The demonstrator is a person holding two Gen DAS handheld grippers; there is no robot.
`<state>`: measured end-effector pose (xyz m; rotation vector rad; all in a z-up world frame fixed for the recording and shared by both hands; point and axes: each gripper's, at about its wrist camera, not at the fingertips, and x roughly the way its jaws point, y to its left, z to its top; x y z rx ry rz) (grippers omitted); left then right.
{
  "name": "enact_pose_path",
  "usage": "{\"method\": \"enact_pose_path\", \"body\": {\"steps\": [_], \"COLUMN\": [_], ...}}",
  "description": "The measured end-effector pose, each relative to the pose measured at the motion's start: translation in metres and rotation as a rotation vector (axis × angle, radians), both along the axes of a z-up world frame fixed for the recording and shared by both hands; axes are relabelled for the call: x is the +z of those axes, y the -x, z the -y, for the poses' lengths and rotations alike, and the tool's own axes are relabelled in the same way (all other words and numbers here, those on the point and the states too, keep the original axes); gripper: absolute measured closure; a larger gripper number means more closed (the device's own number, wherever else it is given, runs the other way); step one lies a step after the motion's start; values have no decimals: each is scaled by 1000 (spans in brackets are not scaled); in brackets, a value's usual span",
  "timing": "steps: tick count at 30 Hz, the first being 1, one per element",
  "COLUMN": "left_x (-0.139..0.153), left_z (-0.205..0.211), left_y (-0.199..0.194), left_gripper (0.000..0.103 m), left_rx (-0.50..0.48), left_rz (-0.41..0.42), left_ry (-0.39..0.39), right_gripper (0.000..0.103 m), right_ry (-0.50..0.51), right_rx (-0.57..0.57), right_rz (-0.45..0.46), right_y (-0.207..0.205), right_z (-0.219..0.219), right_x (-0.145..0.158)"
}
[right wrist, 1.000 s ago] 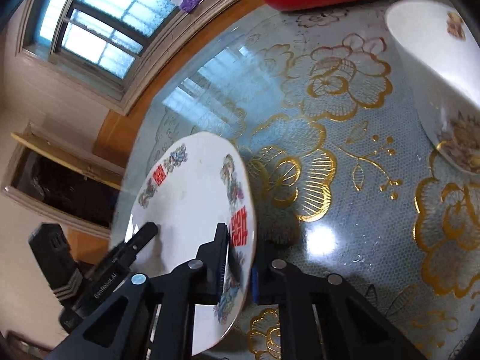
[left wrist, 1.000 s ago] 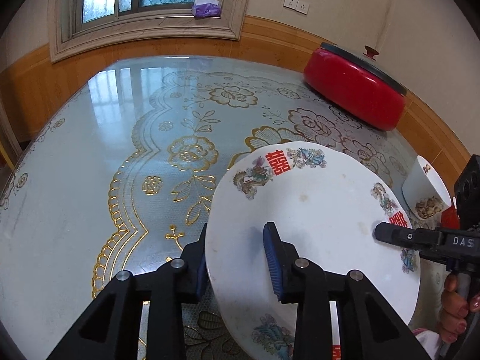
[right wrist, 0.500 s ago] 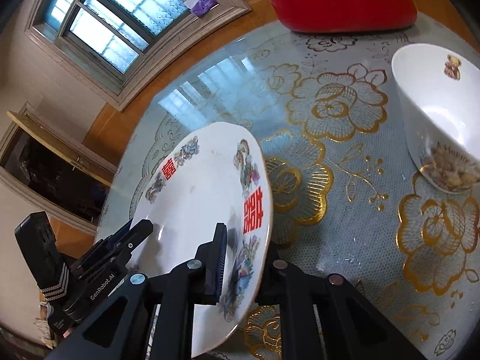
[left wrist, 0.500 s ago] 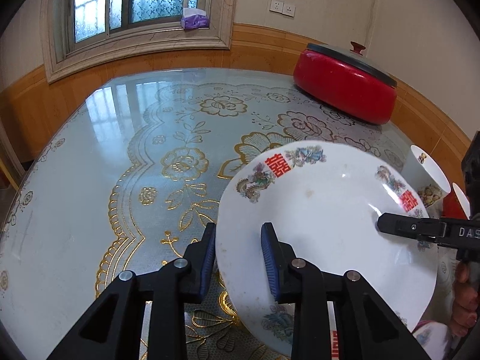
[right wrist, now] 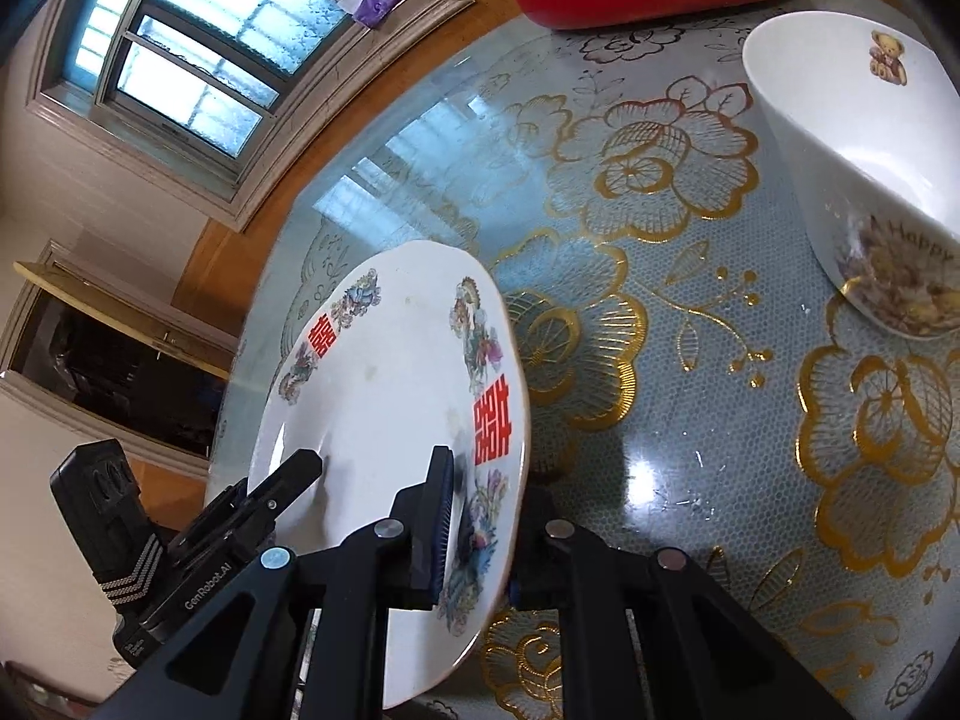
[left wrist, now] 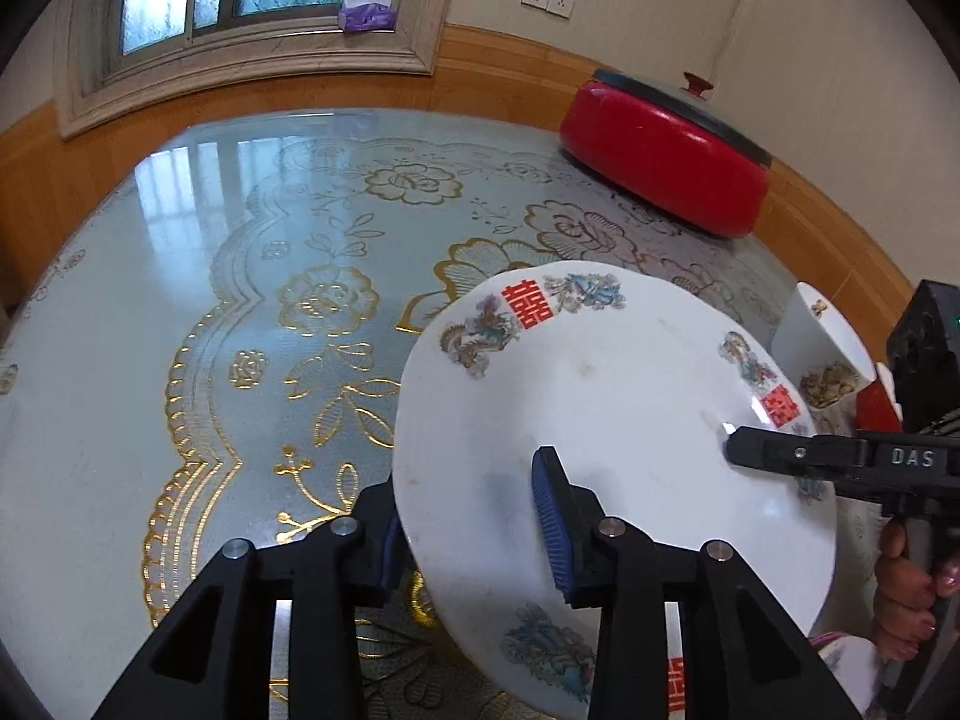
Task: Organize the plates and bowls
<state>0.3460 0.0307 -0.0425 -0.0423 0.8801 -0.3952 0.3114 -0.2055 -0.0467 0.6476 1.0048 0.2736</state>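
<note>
Jaws on the left gripper (left wrist: 468,516) are opening, straddling the near-left rim of the white plate (left wrist: 612,420); upper pad sits clear above the plate face, so no clamp there. Right gripper (right wrist: 474,531) is nearly closed and pinching the plate's opposite rim, one finger above, one below. Its black finger shows in the left view at the plate's right edge, with the person's hand (left wrist: 906,594) on the handle below.

Plate is tilted, lifted off the glass-topped table (left wrist: 180,312), decorated with red double-happiness characters and dragon-phoenix prints. White bowl (right wrist: 870,168) with a bear print stands on the table to the right, well apart from the plate. Red lidded pot (left wrist: 666,174) sits at the table's far edge. Purple tissue pack (left wrist: 366,12) on the window sill.
</note>
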Motion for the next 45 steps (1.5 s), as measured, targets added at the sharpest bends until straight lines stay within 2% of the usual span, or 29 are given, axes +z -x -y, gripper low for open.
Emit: {"method": "enact_pose_path", "body": {"steps": [3, 9, 12, 16, 23, 35, 45], "left_x": [2, 11, 9, 12, 11, 21, 45], "left_z": [-5, 0, -4, -1, -5, -8, -16], "left_y": [-2, 9, 5, 9, 9, 18, 40], "left_gripper": [73, 75, 75, 75, 75, 75, 75], "left_rx": [17, 9, 11, 13, 13, 9, 21], "left_rz": [2, 83, 58, 92, 88, 134, 205], "left_ry": [31, -23, 0, -39, -15, 8, 33], "right_gripper": [90, 89, 89, 88, 84, 84, 84], "right_ry": [10, 56, 109, 120, 221, 241, 251], "right_rx": [2, 22, 32, 39, 62, 78, 83], "right_rz": [2, 50, 60, 56, 101, 146, 211], "right_y": [1, 4, 6, 7, 11, 18, 35], "right_z": [-1, -11, -19, -22, -39, -39, -45], "right_x": [1, 13, 19, 20, 34, 41, 65]}}
